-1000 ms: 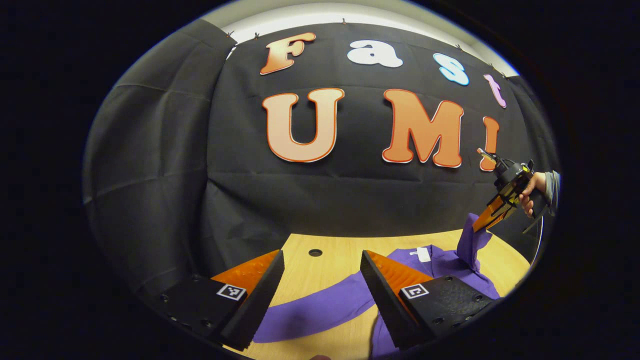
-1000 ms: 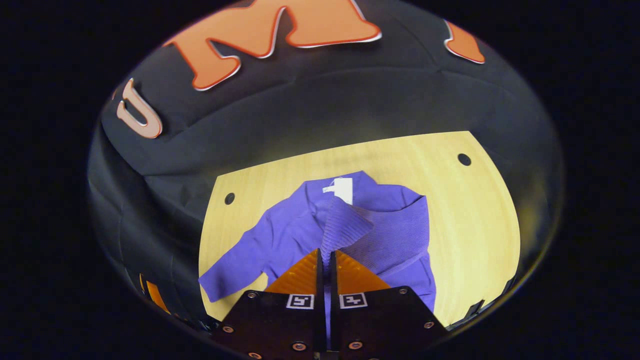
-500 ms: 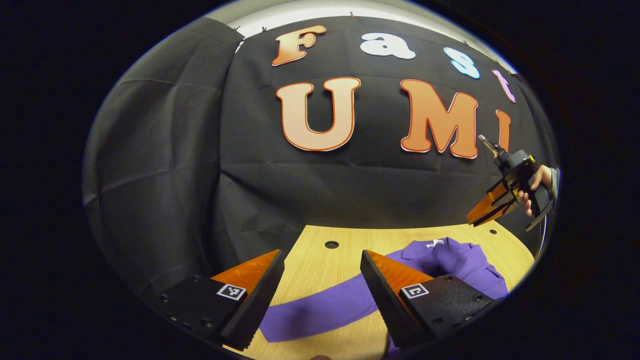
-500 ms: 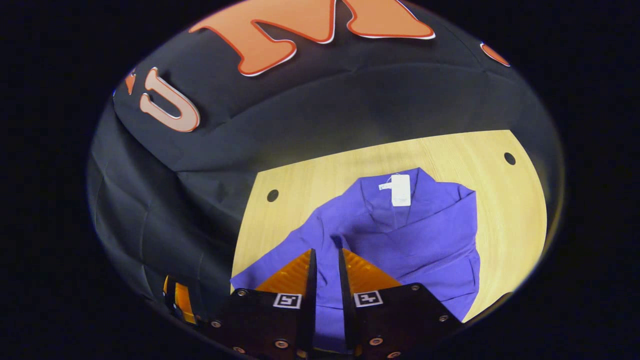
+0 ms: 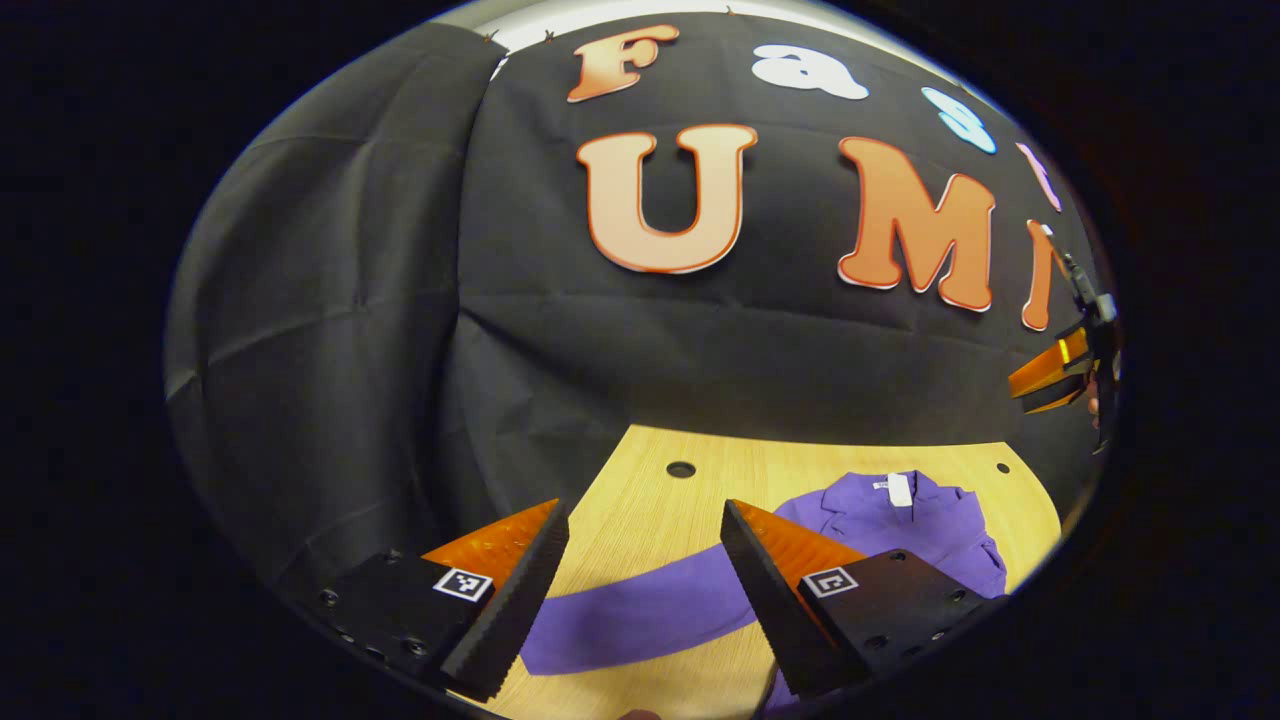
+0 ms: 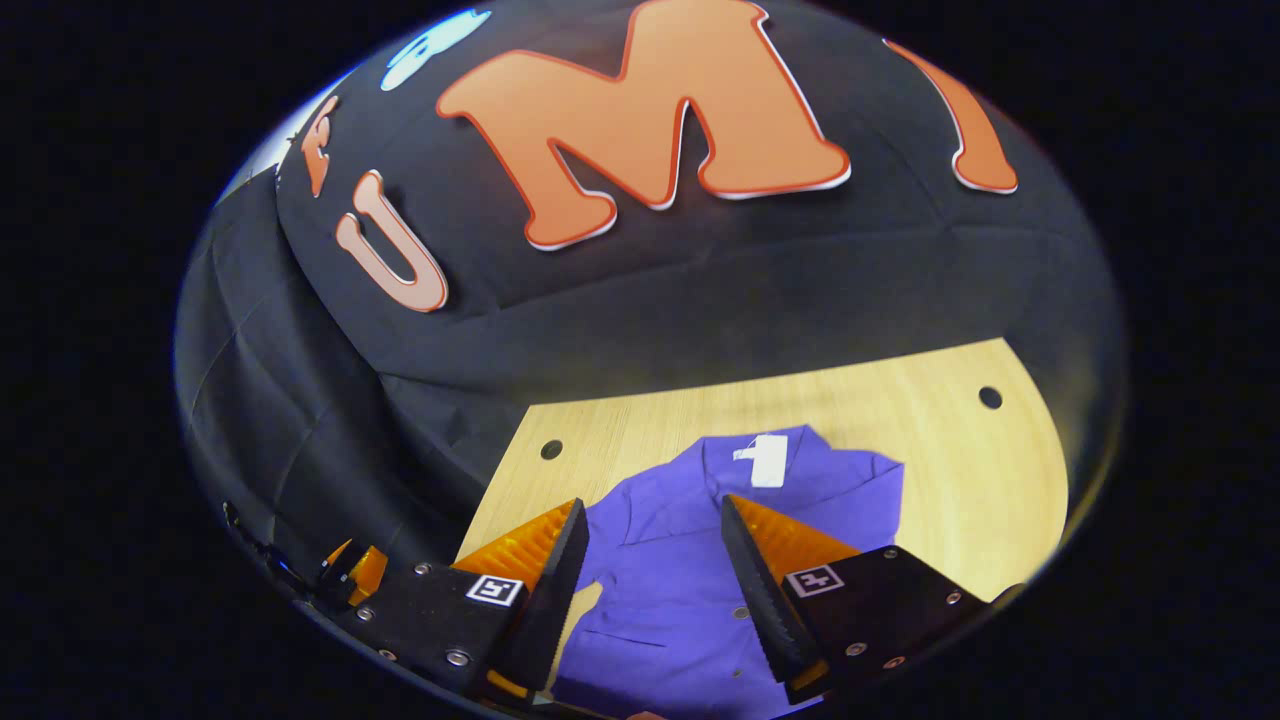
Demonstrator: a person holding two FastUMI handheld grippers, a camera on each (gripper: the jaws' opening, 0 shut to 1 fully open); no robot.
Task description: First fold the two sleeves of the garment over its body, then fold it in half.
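From where I sit, the biggest change is on my right side: a second ago my right gripper (image 6: 645,545) was pinched on the right sleeve and holding it up over the purple garment (image 6: 690,560); half a second ago its jaws had parted a little, and now they stand wide apart with nothing between them, the sleeve let go and lying folded across the garment's body. Starting at the left, my left gripper (image 5: 640,555) has stayed wide open throughout and holds nothing; it hovers low over the near left part of the wooden table (image 5: 640,490), pointed toward the black booth wall (image 5: 330,330), and its view has drifted a little so the garment now sits farther off to the right. Between its fingers I see the left sleeve (image 5: 640,620) still stretched out flat on the table, unfolded. Farther right lies the garment's body with its white tag (image 5: 900,488) at the collar, which faces the wall. At the far right edge of the left gripper view my right gripper has risen and pulled away to the side, held well above the table. In the right gripper view, it looks down on the garment from above.
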